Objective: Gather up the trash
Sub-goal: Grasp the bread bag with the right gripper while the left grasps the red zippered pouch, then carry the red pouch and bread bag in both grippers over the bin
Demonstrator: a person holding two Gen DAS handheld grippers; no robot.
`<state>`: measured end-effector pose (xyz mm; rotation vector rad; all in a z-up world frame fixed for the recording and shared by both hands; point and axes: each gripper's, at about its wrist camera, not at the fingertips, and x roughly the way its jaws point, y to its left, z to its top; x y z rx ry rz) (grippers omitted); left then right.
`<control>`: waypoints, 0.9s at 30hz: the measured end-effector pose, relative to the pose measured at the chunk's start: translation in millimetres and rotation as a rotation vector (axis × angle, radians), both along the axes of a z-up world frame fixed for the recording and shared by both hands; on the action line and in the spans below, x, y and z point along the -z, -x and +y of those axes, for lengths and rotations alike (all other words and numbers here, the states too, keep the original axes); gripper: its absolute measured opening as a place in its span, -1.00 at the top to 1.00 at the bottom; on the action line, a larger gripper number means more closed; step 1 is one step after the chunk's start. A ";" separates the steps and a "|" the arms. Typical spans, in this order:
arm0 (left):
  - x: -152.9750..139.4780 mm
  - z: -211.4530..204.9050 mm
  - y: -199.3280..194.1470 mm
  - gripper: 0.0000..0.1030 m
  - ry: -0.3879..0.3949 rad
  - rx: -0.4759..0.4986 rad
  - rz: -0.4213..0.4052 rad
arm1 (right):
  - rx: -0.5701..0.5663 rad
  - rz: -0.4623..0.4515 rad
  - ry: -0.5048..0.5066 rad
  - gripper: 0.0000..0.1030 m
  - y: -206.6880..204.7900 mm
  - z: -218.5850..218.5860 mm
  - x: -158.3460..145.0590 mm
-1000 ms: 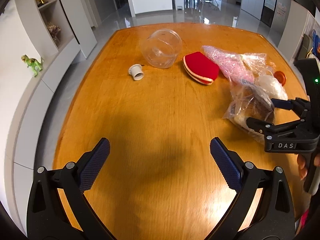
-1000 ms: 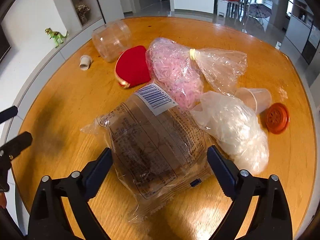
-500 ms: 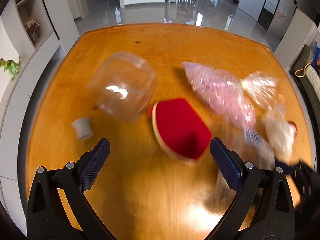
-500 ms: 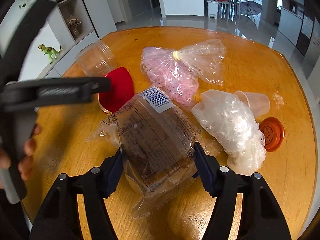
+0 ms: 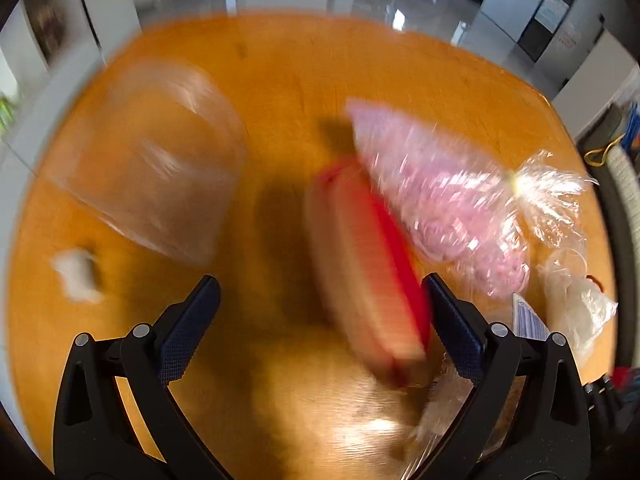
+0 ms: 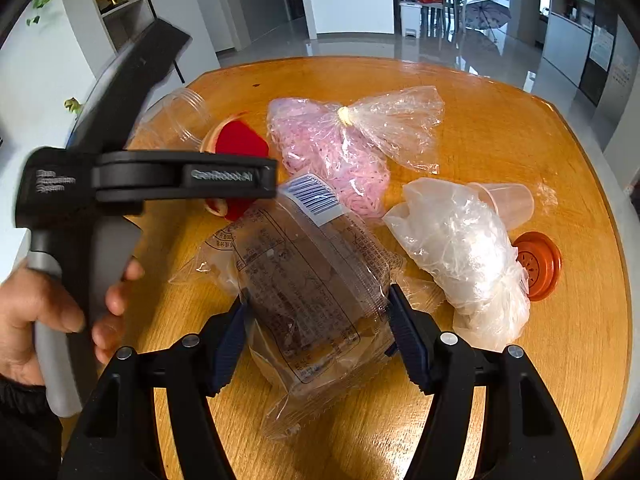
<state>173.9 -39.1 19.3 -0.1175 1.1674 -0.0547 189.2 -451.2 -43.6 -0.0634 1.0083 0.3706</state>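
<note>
Left gripper (image 5: 320, 312), jaws wide: red pouch (image 5: 372, 280) fills right half of gap; bare table (image 5: 248, 288) betw. pouch & clear jar (image 5: 152, 168).

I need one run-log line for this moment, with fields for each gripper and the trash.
right gripper: shut on clear food wrapper | left gripper: open, red pouch between fingers, no grip | pink bag, white bag: on table

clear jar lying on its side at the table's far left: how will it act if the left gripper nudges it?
The clear jar lies on its rounded wall, so it will probably roll rather than slide. It looks like empty thin plastic, so likely light and quick to skitter. The red pouch close beside it might stop a roll that way.
</note>
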 end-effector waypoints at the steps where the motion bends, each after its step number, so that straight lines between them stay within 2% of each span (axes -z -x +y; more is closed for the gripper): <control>1: -0.2 -3.2 2.1 -0.62 -0.044 0.000 -0.020 | 0.003 0.002 0.000 -0.31 1.1 0.1 -0.1; 4: -4.1 -3.9 12.8 0.34 -0.003 0.022 -0.048 | 0.007 0.004 0.004 -0.31 3.7 1.0 -1.1; 6: -7.1 -2.6 23.1 0.34 0.029 0.052 -0.049 | 0.009 0.010 0.003 -0.31 6.7 1.4 -1.6; 16: -40.7 23.8 104.4 0.34 -0.023 0.086 -0.160 | -0.016 0.011 -0.027 -0.31 31.9 15.3 -16.2; 23: -63.4 48.1 169.7 0.34 -0.028 0.064 -0.217 | -0.068 -0.013 -0.043 -0.31 67.9 38.8 -29.8; 27: -66.6 68.0 203.5 0.34 -0.037 0.023 -0.240 | -0.108 -0.017 -0.053 -0.31 94.2 60.5 -33.1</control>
